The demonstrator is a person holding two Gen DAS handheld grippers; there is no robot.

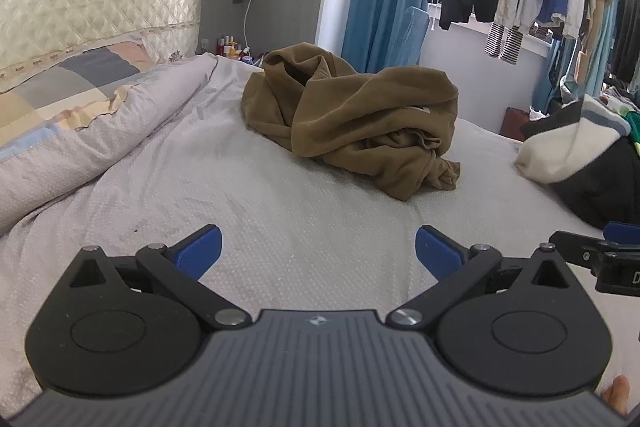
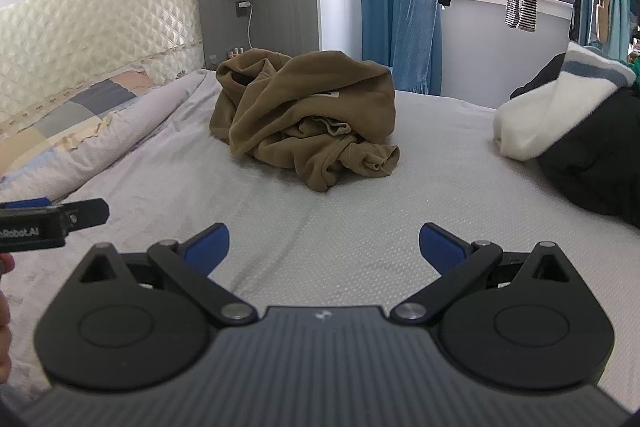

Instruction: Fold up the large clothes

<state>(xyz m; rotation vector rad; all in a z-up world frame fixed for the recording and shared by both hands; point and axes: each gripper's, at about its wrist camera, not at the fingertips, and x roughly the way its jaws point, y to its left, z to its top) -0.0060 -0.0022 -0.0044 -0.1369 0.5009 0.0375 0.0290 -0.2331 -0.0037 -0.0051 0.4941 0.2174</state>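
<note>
Bed (image 1: 320, 247) | brown garment (image 1: 352, 119) heaped mid-bed, unfolded | left gripper (image 1: 318, 251) & right gripper (image 2: 324, 247) spread, empty, held short, likely pre-reach.

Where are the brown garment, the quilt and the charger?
Brown garment (image 1: 352, 115): left wrist view, middle of the crumpled heap.
Quilt (image 1: 120, 131): left wrist view, its rolled pale edge.
Charger (image 2: 243, 4): right wrist view, the white plug in the wall socket.

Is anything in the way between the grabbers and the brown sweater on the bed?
No. Only bare bed sheet lies between both open grippers, left and right, and the crumpled brown sweater.
</note>
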